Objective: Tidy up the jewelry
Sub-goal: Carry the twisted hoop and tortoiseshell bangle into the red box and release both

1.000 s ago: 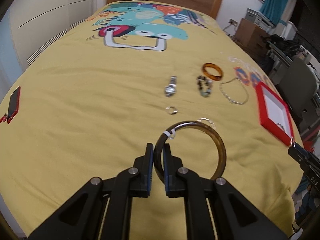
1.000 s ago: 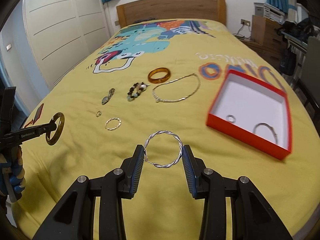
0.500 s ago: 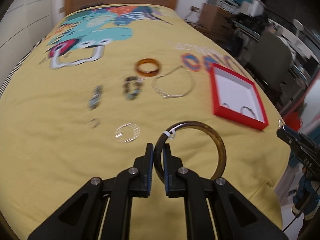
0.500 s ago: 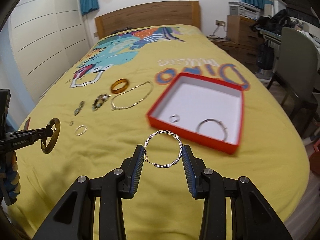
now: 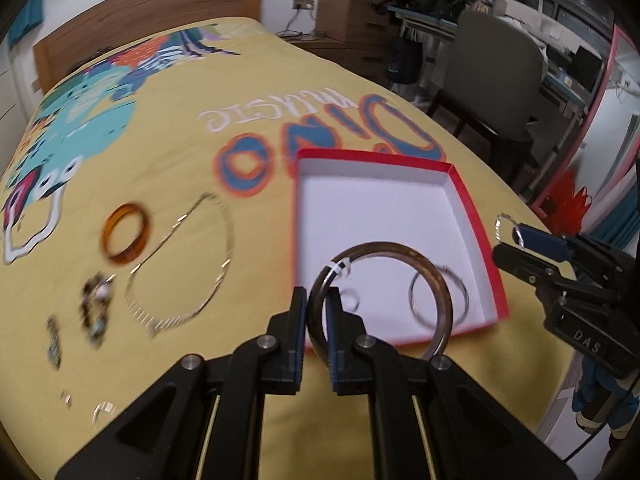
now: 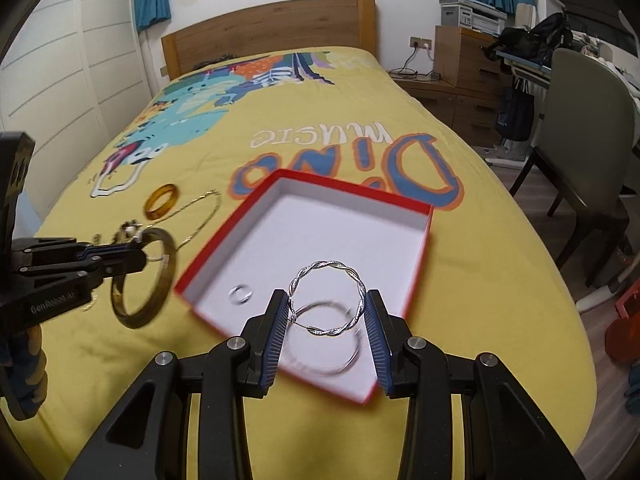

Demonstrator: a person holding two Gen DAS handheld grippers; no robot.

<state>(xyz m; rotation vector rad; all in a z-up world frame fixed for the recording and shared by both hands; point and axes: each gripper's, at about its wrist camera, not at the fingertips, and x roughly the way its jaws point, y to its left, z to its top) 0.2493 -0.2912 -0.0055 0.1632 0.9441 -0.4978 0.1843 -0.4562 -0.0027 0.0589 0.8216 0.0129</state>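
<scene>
My left gripper (image 5: 317, 308) is shut on the rim of a dark brown bangle (image 5: 443, 296) with a white tag, held over the near left part of the red box (image 5: 476, 216). My right gripper (image 6: 326, 304) is shut on a twisted silver bangle (image 6: 328, 265), hanging above the box's (image 6: 422, 258) near corner. On the box's white floor lie a small ring (image 6: 241, 293) and a thin silver bangle (image 6: 340, 368). In the right wrist view, the left gripper (image 6: 136, 256) and brown bangle (image 6: 160, 292) are left of the box.
On the yellow bedspread left of the box lie an orange bangle (image 5: 126, 236), a chain necklace (image 5: 224, 248), a beaded bracelet (image 5: 94, 300), a watch (image 5: 54, 348) and a small ring (image 5: 104, 410). A grey chair (image 6: 580, 120) stands past the bed's right edge.
Both grippers have swept to the right across the bed with their bangles and now hang over the red box. The left one also rolled. Neither grip has changed.
</scene>
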